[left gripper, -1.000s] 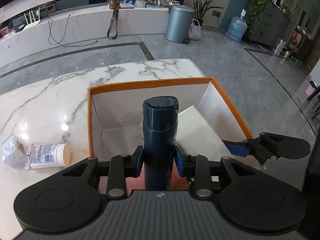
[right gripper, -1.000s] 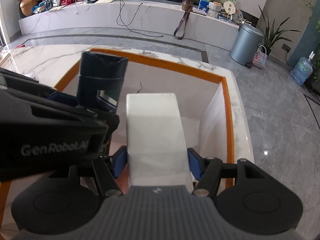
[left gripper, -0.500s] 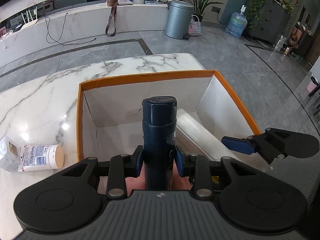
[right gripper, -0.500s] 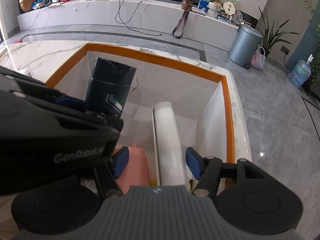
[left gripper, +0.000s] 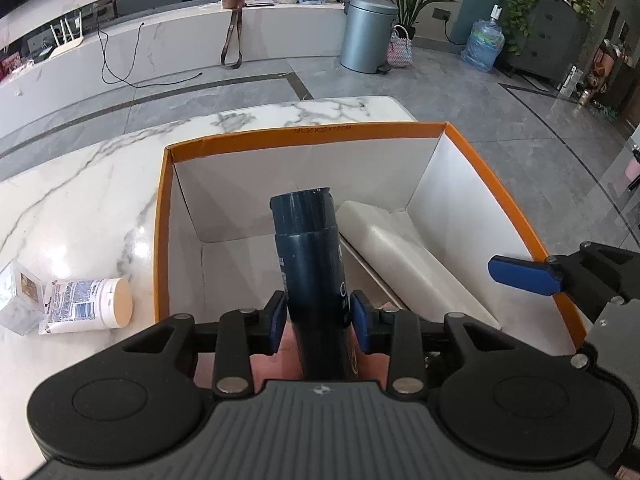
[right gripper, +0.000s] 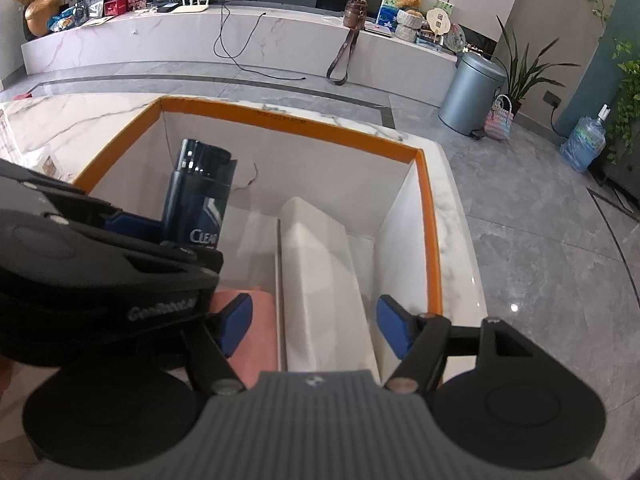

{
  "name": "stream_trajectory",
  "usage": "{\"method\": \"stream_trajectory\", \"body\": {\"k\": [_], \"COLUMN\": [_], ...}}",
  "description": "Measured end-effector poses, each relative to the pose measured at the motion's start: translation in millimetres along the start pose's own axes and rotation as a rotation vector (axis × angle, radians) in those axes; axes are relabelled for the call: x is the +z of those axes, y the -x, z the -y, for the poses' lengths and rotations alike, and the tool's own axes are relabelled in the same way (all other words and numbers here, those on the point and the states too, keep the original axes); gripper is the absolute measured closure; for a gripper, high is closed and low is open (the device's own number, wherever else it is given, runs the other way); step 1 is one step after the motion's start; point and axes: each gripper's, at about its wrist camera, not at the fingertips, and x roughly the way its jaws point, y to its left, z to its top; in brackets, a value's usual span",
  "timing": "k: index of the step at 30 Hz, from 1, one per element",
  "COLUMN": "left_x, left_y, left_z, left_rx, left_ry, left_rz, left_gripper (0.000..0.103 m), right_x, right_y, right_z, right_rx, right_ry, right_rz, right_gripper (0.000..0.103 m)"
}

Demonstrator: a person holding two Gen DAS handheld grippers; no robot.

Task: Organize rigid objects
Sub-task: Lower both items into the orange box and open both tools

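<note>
A dark blue bottle [left gripper: 312,252] stands leaning inside the orange-rimmed cardboard box [left gripper: 304,136], over a pink item [left gripper: 288,356] on the box floor. My left gripper [left gripper: 318,320] has its blue pads against the bottle's sides, and its jaws are opening. In the right wrist view the same bottle [right gripper: 198,208] rises behind the left gripper's body. A white rectangular block [right gripper: 320,272] lies on the floor of the box [right gripper: 280,118] along its right wall. My right gripper [right gripper: 316,330] hovers over the block with its jaws opening and a gap on both sides.
On the marble table [left gripper: 80,208] left of the box lie a white-capped tube [left gripper: 84,306] and a clear plastic case [left gripper: 20,296]. The box's right wall runs close to the table's right edge. A metal bin [left gripper: 368,36] stands on the floor beyond.
The right gripper let go of the white block, which dropped into the box, and its jaws spread wider. The left gripper sank a little into the box with the bottle, which now leans slightly.
</note>
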Motion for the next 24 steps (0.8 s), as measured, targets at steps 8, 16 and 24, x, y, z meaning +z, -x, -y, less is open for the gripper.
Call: {"method": "stream_trajectory", "body": {"k": [8, 16, 24], "left_x": [-3, 0, -3], "left_y": [6, 31, 64], "left_z": [2, -9, -23], "left_rx": [-0.029, -0.058, -0.028], "left_ry": [-0.003, 0.044, 0.068], "left_rz": [0.031, 0.115, 0.172], "left_gripper": [0.039, 0.036, 0.035], "right_x": [-1, -1, 7], "right_y": [5, 12, 35], "right_z": [0, -1, -10], "right_rx": [-0.002, -0.02, -0.014], "right_ry": [-0.013, -0.03, -0.069], "right_rz": [0.013, 0.024, 0.068], "right_gripper": [0.026, 0.025, 0.025]}}
